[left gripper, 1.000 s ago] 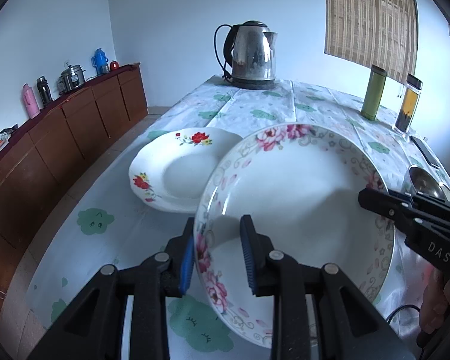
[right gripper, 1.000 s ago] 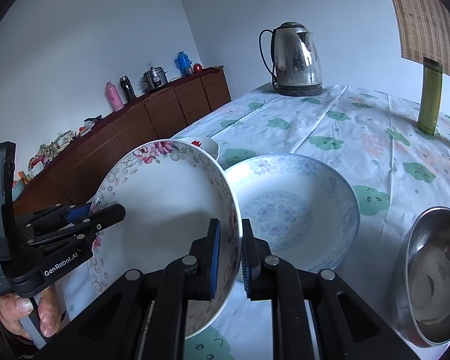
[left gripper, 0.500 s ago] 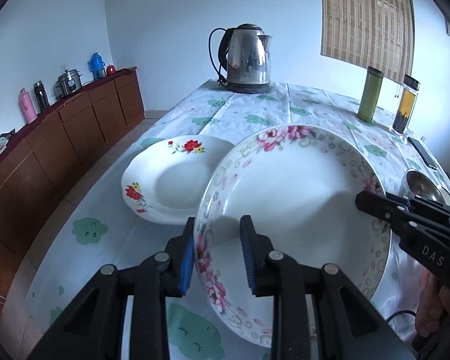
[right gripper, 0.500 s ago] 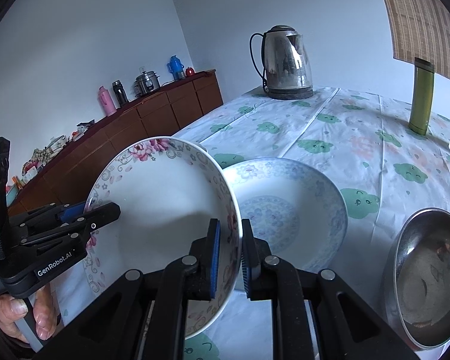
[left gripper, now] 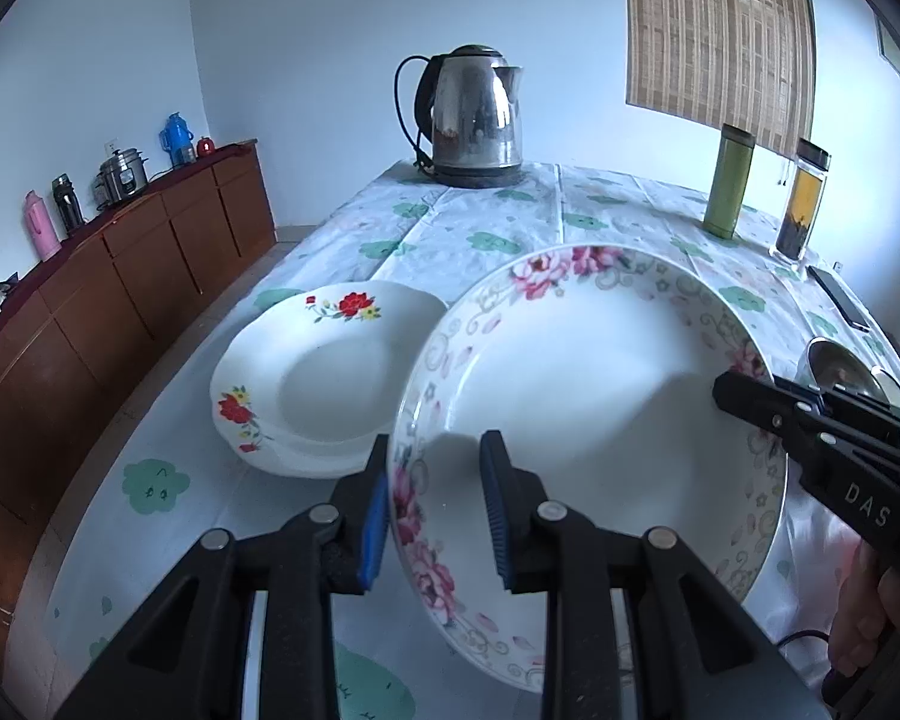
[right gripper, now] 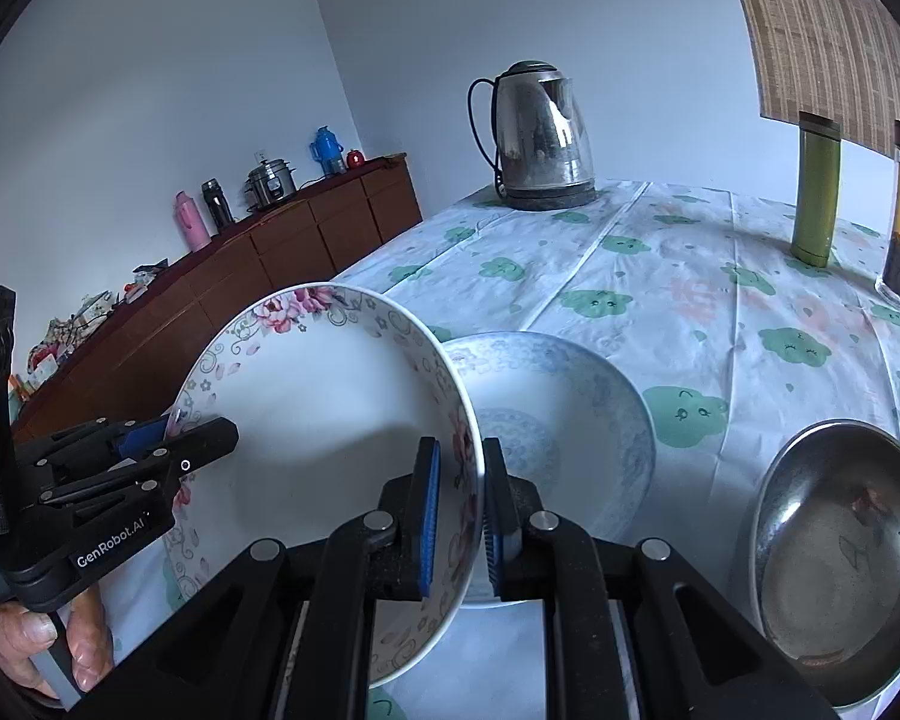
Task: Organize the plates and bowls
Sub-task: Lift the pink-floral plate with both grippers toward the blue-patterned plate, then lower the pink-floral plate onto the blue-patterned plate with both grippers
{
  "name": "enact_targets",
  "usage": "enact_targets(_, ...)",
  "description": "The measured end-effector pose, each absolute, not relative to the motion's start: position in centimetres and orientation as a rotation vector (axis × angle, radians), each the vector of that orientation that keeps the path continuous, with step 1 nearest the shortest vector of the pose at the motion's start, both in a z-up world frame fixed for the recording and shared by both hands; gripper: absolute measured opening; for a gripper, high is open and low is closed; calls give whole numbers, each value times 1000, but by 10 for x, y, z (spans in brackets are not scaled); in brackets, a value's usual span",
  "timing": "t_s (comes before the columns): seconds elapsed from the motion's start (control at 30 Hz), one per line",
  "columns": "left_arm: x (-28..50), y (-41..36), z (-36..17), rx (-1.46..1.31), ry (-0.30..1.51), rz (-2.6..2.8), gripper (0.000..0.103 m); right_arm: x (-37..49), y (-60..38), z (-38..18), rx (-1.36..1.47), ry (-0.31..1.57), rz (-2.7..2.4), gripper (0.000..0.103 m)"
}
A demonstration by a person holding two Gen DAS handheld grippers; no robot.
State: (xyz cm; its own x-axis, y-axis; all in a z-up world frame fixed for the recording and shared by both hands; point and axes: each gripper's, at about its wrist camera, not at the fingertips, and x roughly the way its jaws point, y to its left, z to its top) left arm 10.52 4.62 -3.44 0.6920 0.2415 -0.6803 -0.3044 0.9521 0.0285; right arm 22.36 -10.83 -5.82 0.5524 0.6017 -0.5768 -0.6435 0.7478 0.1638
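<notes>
A pink-flowered white plate (left gripper: 588,384) hangs above the table, held from both sides. My left gripper (left gripper: 435,504) is shut on its left rim. My right gripper (right gripper: 459,504) is shut on its right rim; the plate shows in the right wrist view (right gripper: 324,414) too. A red-flowered white plate (left gripper: 324,384) lies on the table to the left of the held plate. A blue-patterned plate (right gripper: 546,420) lies on the table behind and to the right of the held plate. A steel bowl (right gripper: 840,546) sits at the right.
A steel kettle (left gripper: 474,114) stands at the table's far end. A green flask (left gripper: 729,189) and a tea bottle (left gripper: 801,204) stand at the far right. A phone (left gripper: 840,303) lies near the right edge. A wooden sideboard (left gripper: 120,276) runs along the left wall.
Both grippers have lifted the pink-flowered plate a little and drawn it back. The red-flowered plate now shows more fully to its left.
</notes>
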Motion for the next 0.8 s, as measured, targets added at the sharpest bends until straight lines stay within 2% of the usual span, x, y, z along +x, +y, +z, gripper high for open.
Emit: enact_targets(0.8,133,39,-30,-63,726,280,26,233,-117,-56,-32,626,662,14)
